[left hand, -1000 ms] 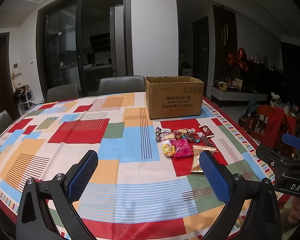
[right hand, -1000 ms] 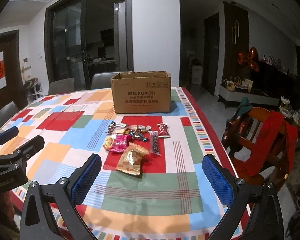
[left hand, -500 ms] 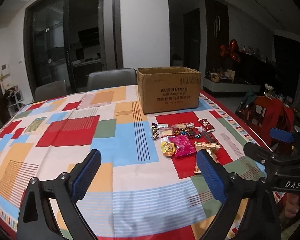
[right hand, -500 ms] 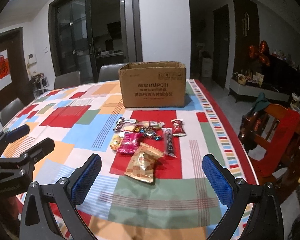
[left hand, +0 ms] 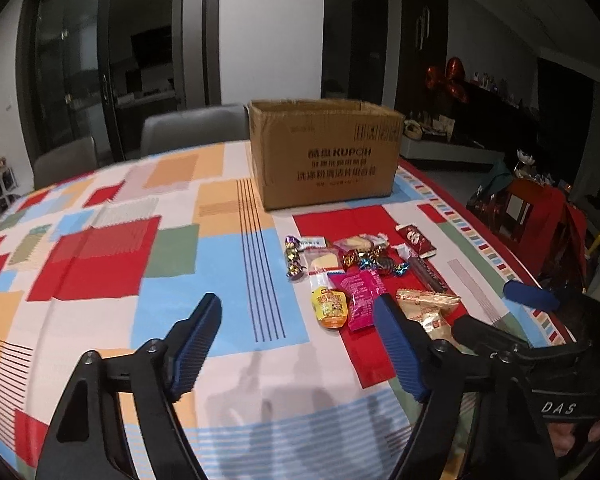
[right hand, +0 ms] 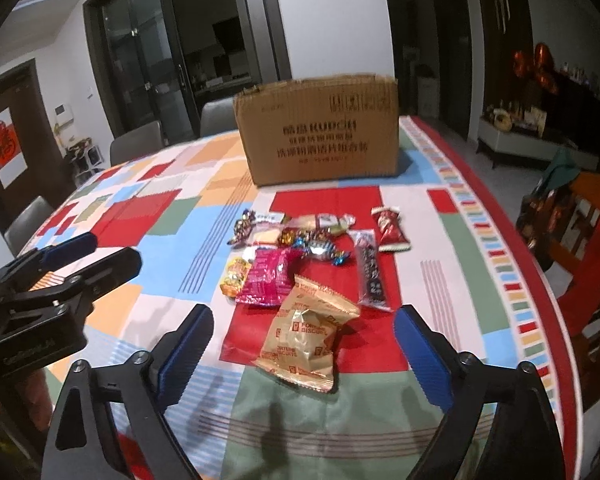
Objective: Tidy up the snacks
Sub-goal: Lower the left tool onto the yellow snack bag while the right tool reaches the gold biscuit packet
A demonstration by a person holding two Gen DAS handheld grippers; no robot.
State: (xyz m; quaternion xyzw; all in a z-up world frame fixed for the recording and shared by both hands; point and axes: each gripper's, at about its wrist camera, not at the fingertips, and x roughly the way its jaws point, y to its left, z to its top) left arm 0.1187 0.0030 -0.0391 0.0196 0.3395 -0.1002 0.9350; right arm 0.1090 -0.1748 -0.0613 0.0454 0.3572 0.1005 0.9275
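Several bright foil-wrapped snacks (right hand: 300, 264) lie clustered before a brown cardboard box (right hand: 320, 136), both grippers (left hand: 300, 344) (right hand: 300, 356) gaping wide, empty

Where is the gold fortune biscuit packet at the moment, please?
In the right wrist view, the gold fortune biscuit packet lies on the tablecloth's red patch, nearest the camera, just in front of the pink snack packet and the dark snack bar.

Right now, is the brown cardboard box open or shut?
Open: the brown cardboard box stands upright on the table, its top rim showing with no flaps across it.

Cardboard box (left hand: 325, 156) reads KUPOH; gold packet (right hand: 306, 336) reads FORTUNE BISCUITS
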